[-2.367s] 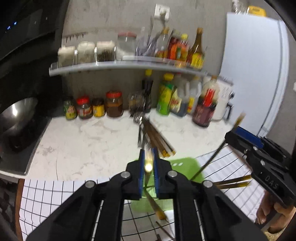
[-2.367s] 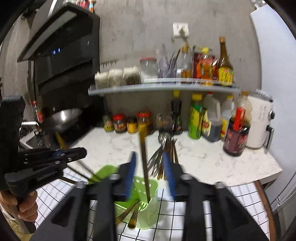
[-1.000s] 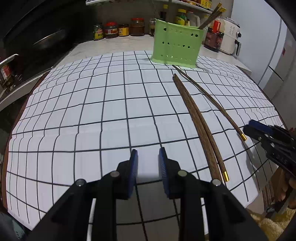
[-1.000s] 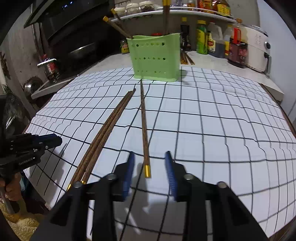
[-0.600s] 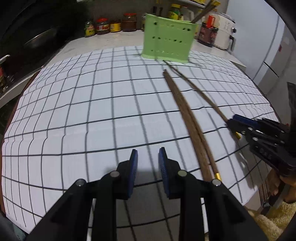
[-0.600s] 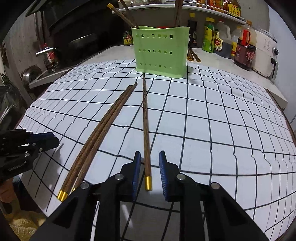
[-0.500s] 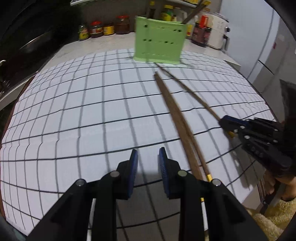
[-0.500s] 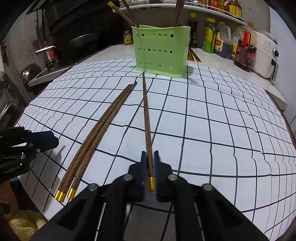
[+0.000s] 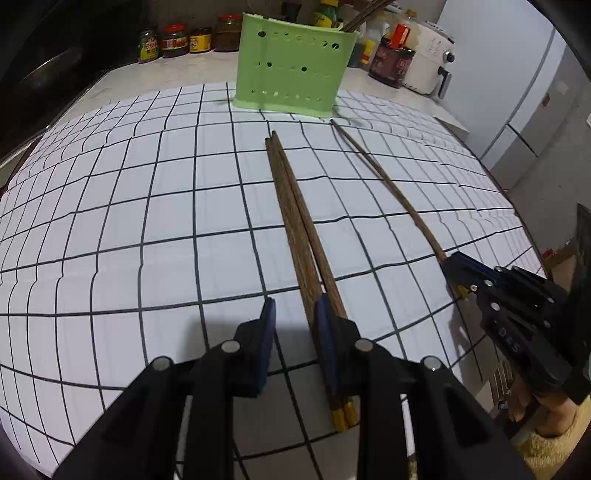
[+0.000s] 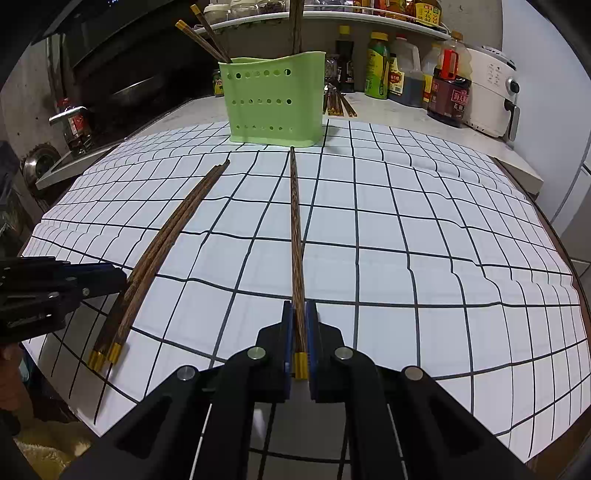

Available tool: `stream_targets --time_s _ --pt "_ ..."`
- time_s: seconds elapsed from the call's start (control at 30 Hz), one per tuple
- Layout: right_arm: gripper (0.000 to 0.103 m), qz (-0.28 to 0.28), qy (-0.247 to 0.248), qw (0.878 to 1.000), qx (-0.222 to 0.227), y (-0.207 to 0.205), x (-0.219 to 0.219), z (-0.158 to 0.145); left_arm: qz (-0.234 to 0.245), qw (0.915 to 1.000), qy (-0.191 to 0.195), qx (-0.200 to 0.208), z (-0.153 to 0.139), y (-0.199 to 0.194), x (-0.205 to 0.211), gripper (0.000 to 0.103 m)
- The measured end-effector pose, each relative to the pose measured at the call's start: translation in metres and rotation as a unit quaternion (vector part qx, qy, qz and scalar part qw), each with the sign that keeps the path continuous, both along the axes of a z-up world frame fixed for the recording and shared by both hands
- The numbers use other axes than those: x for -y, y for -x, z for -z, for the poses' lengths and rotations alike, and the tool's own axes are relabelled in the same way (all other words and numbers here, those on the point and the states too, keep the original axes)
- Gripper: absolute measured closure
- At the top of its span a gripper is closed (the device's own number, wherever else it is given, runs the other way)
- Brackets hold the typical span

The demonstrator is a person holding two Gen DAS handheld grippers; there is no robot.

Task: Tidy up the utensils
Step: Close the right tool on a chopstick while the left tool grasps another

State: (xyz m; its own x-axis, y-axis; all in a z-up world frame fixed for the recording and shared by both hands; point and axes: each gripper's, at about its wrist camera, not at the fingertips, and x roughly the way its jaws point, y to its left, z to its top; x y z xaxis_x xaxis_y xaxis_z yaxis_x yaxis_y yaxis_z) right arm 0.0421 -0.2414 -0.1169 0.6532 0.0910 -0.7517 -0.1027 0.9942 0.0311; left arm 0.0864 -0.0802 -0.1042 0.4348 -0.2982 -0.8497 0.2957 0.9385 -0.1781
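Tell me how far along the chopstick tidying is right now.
Partly done. Several chopsticks already stand in the green holder. In hand: the right gripper has its jaws shut on a single chopstick, which lies flat on the checked cloth. Left: a pair on the cloth; the left gripper is open beside it, not yet gripping.

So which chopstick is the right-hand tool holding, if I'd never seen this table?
Find the green holder at the far end of the checked cloth. One single chopstick runs straight from its base toward the right gripper, whose jaws clamp its gold-capped end. The chopstick pair lies together to its left.
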Motion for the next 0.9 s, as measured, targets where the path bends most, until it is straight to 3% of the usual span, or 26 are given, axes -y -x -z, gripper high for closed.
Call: stream_targets --time_s 0.13,0.27,0.43,0.6,0.67,0.7,0.9 --pt "0.096 -0.002 0.001 1.0 0.003 0.001 0.0 0.0 0.001 0.9998 -0.021 0.005 0.0 0.0 0.006 0.08" --pt "0.096 -0.009 0.007 1.0 0.004 0.001 -0.005 -0.001 -0.015 0.9971 -0.074 0.012 -0.002 -0.002 0.009 0.08" --pt "0.095 -0.012 0.006 1.0 0.003 -0.001 -0.006 0.0 -0.029 0.9963 -0.08 0.012 -0.002 -0.004 -0.007 0.08" --pt "0.094 -0.015 0.007 1.0 0.002 -0.003 -0.008 0.004 0.008 0.9948 -0.099 0.023 -0.001 0.009 0.002 0.08" --pt "0.095 -0.016 0.009 1.0 0.007 -0.004 -0.01 0.004 0.009 0.9943 -0.102 0.029 -0.001 0.01 0.002 0.088" --pt "0.096 -0.014 0.01 1.0 0.01 -0.004 -0.01 0.004 0.003 0.9939 -0.105 0.032 -0.001 0.01 0.0 0.096" --pt "0.096 0.015 0.007 1.0 0.011 -0.005 0.0 0.003 -0.062 0.9913 -0.109 0.04 -0.002 -0.002 -0.029 0.096"
